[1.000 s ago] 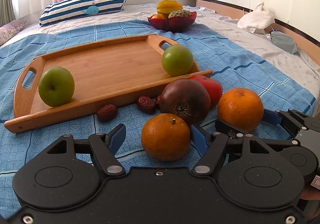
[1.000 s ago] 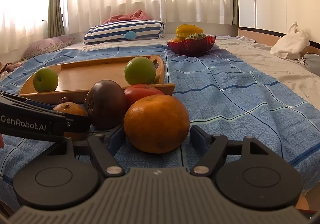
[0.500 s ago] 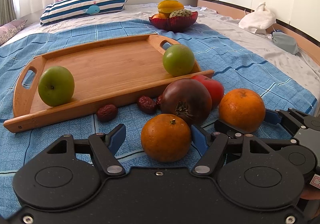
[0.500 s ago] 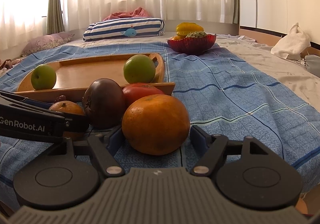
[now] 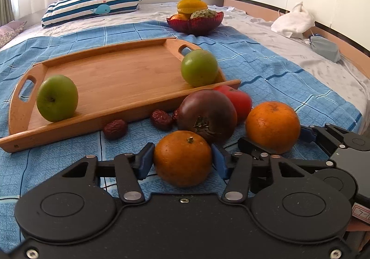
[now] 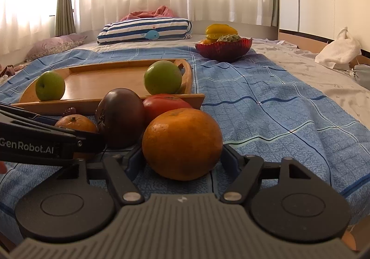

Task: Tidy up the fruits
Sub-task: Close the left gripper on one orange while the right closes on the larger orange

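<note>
We noted both grippers working at once on the near cluster of loose fruit on the blue blanket (image 5: 266, 69), each set on its own orange, which we took as a paired pick meant for the wooden tray (image 5: 111, 73) just beyond. The left gripper (image 5: 182, 160) had its jaws just closing, and its blue pads (image 5: 145, 159) sat against both flanks of the smaller orange (image 5: 182, 158), which still lay on the cloth. The right gripper (image 6: 181, 159) was likewise closing round the bigger orange (image 6: 182, 143); its pads looked to be touching the sides, though the fruit hid most of the contact. The tray already carried two green apples, one at its near left corner (image 5: 57, 101) and one by the right handle (image 5: 199, 67), so we judged sorting partly done. Still outside it, crowded between the oranges and the tray's near edge, lay a dark purple tomato (image 5: 207, 115), a red tomato (image 5: 238, 100) behind it, and wrinkled red dates (image 5: 115, 129). A red bowl (image 5: 195, 23) of other fruit stood far back. Both grippers pointed forward and slanted down toward the blanket, side by side, the left one's finger crossing the lower left of the right view. Grabbing low on the round flanks seemed sensible, since oranges roll.
</note>
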A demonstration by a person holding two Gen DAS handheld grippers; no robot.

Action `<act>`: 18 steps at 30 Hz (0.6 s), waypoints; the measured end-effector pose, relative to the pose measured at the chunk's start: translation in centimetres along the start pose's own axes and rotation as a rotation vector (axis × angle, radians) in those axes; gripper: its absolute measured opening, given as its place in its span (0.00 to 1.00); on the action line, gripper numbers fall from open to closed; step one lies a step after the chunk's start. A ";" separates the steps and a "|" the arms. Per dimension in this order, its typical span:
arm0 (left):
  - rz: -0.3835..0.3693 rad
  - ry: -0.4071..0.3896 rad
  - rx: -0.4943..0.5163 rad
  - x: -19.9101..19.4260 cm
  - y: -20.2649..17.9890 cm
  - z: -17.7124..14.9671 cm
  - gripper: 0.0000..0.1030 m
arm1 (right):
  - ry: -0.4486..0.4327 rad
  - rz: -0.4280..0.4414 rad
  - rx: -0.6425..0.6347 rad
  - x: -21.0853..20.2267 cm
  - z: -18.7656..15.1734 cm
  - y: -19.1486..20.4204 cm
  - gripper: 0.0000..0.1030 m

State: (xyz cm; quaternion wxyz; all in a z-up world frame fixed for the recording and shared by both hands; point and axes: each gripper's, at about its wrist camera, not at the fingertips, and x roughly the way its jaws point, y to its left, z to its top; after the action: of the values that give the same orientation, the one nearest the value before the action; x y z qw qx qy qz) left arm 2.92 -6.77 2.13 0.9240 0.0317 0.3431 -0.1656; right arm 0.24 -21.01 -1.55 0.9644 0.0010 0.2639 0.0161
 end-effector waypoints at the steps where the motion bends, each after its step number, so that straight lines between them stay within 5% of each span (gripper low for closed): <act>1: 0.001 -0.001 0.002 0.0 -0.2 0.0 0.50 | 0.000 -0.001 0.000 0.0 0.0 0.0 0.71; 18: 0.025 -0.019 0.026 -0.5 -0.8 -0.1 0.49 | -0.005 -0.003 -0.004 -0.4 -0.1 0.1 0.66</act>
State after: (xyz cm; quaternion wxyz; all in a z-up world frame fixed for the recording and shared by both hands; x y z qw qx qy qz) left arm 2.20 -7.39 2.44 0.9288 0.0466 0.3316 -0.1588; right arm -0.17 -20.97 -1.41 0.9650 -0.0012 0.2617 0.0153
